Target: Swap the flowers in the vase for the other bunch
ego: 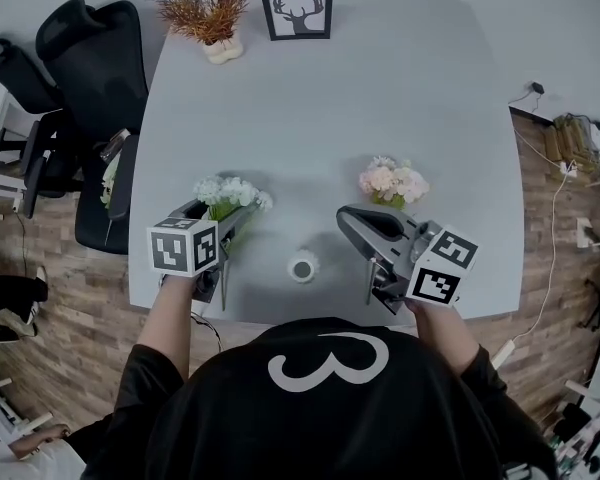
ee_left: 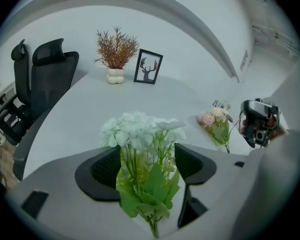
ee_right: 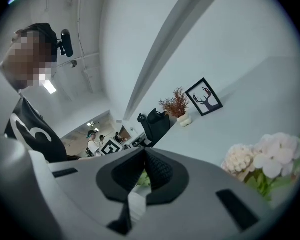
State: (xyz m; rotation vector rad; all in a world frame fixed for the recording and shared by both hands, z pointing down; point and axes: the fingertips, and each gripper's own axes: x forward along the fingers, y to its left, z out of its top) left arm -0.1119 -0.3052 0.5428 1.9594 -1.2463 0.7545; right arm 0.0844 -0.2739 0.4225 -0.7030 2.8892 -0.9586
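Observation:
A bunch of white flowers [ego: 230, 192] with green leaves lies on the grey table [ego: 380, 88] at the near left. Its stems [ee_left: 140, 169] run between the fingers of my left gripper [ego: 223, 216], which is open, the pads standing clear on either side. A small white vase [ego: 303, 266] stands near the front edge between the two grippers, with nothing showing in its mouth. The pink bunch [ego: 392, 181] lies just beyond my right gripper [ego: 348, 218], which is shut with nothing seen in its grip. In the right gripper view the pale blooms [ee_right: 262, 159] sit off to the right of the jaws.
A dried reddish plant in a white pot [ego: 212, 13] and a framed deer picture [ego: 297, 8] stand at the table's far edge. A black office chair [ego: 90, 78] is at the left side. Cables and clutter [ego: 580, 148] lie on the wooden floor to the right.

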